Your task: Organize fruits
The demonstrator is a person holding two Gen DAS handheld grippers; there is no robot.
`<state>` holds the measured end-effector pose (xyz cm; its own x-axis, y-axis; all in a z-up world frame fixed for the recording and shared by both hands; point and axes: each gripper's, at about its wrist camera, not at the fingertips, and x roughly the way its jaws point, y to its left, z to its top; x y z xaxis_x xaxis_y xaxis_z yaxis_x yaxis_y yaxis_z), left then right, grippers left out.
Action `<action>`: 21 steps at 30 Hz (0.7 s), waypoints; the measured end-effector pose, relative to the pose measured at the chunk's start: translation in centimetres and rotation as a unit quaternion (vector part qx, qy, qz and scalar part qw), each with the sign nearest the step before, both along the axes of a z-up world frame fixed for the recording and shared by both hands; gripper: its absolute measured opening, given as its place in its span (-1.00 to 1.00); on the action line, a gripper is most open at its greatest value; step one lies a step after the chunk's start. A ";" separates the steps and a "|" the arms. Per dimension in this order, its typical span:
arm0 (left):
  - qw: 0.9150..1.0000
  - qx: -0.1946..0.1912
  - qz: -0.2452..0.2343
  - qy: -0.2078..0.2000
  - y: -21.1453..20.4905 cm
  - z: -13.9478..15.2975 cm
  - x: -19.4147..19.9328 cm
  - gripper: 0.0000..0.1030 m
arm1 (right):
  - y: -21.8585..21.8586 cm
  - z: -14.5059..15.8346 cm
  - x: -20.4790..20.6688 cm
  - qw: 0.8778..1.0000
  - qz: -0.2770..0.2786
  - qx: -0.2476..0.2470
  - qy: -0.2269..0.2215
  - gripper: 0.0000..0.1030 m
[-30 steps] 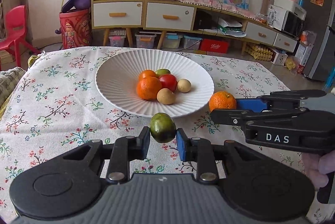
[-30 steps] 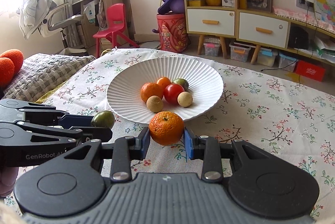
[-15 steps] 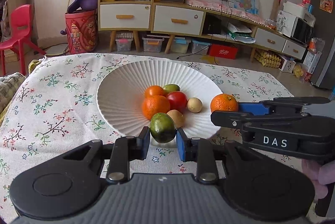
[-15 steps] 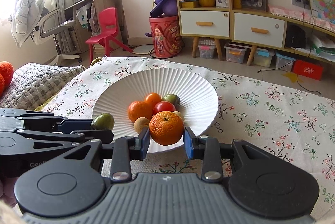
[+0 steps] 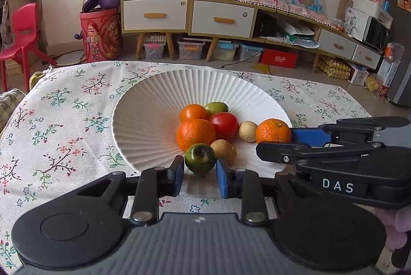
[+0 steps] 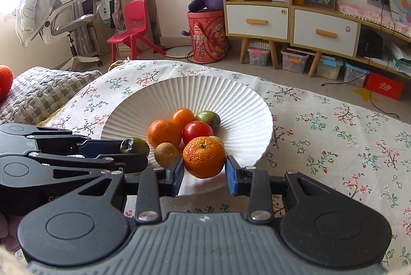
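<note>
A white ribbed plate [image 5: 143,121] [image 6: 244,105] on the floral tablecloth holds several fruits: an orange mandarin [image 5: 195,133], a red tomato [image 5: 224,123], two tan round fruits and a green one. My left gripper [image 5: 199,172] is shut on a dark green fruit [image 5: 200,158] over the plate's near rim. My right gripper [image 6: 204,172] is shut on an orange mandarin [image 6: 204,157], also over the near rim, just right of the left gripper. Each gripper shows in the other's view, left [image 6: 133,149] and right [image 5: 290,139].
The floral tablecloth [image 5: 56,121] covers the table around the plate. A grey knitted blanket [image 6: 38,92] lies at the table's left edge. Beyond the table stand a shelf unit, drawers, a red chair and storage boxes on the floor.
Both grippers moved forward with their fruits, from above the tablecloth in front of the plate to over the plate's near rim.
</note>
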<state>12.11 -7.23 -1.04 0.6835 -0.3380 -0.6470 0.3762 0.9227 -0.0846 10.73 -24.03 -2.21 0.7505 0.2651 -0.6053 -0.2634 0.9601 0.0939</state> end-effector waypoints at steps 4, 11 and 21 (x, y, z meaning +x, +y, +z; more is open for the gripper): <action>1.000 -0.001 0.000 -0.001 0.0 0.0 0.0 -0.77 | 0.1 -0.1 0.1 1.000 0.005 -0.002 0.001 -0.36; 1.000 -0.002 -0.001 -0.002 0.3 0.4 -0.4 -0.69 | -0.4 0.4 -0.3 1.000 -0.002 0.006 -0.004 -0.24; 1.000 -0.008 0.004 -0.011 1.8 1.5 -2.0 -0.37 | -0.8 0.9 -1.5 1.000 -0.007 0.006 -0.007 -0.10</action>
<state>10.07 -5.44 0.41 0.7004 -0.3428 -0.6260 0.3709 0.9242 -0.0911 9.20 -24.81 -1.35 0.7621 0.2626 -0.5919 -0.2519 0.9623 0.1027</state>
